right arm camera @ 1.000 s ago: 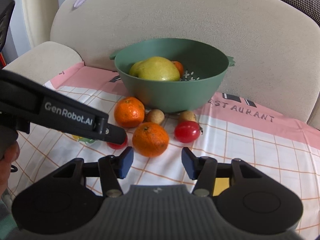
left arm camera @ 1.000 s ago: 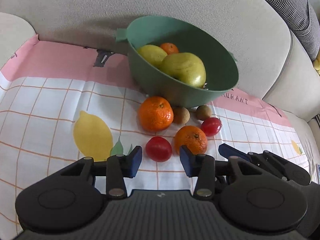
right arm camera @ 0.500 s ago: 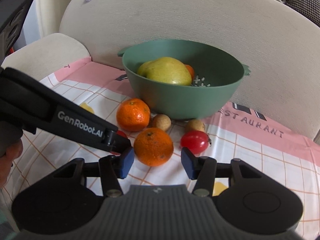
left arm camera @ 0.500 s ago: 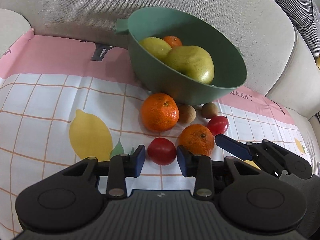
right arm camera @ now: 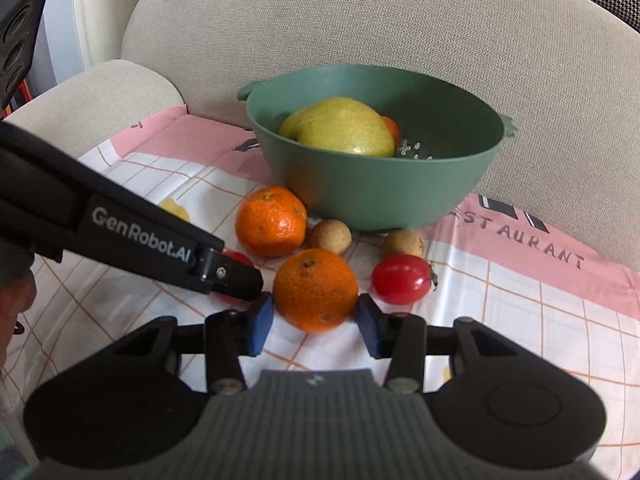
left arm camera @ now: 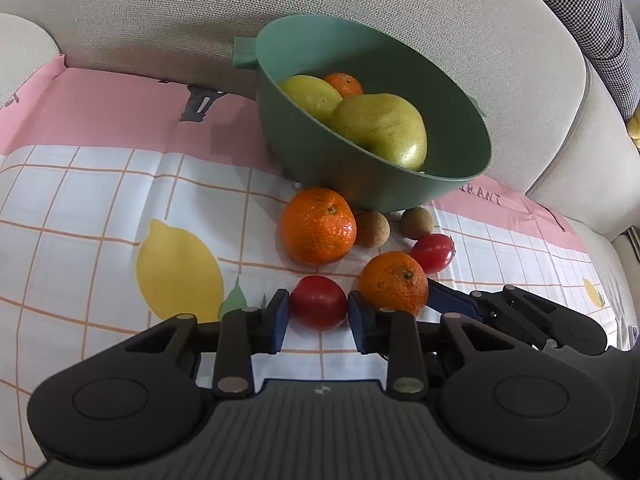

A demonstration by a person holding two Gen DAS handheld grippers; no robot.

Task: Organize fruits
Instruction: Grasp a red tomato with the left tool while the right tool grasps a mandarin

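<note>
A green colander bowl point(left arm camera: 460, 160) point(right arm camera: 384, 200) holds two yellow-green pears point(left arm camera: 380, 128) and a small orange. On the cloth before it lie two oranges, two red tomatoes and two small brown fruits. My left gripper point(left arm camera: 318, 316) has its blue pads on both sides of the near red tomato point(left arm camera: 318, 302), touching or nearly touching it. My right gripper point(right arm camera: 316, 322) has its pads against both sides of the near orange point(right arm camera: 316, 288) point(left arm camera: 394, 282). Both fruits rest on the cloth.
The far orange point(left arm camera: 318, 226) point(right arm camera: 270, 226), the brown fruits point(left arm camera: 372, 228) point(left arm camera: 417, 222) and the second tomato point(right arm camera: 402, 278) point(left arm camera: 432, 252) lie close behind. A checked cloth point(left arm camera: 100, 200) covers a beige sofa seat; the backrest point(left arm camera: 160, 12) rises behind the bowl.
Both grippers moved forward and narrowed. The left pads closed in around the red tomato, and the right pads closed in around the near orange.
</note>
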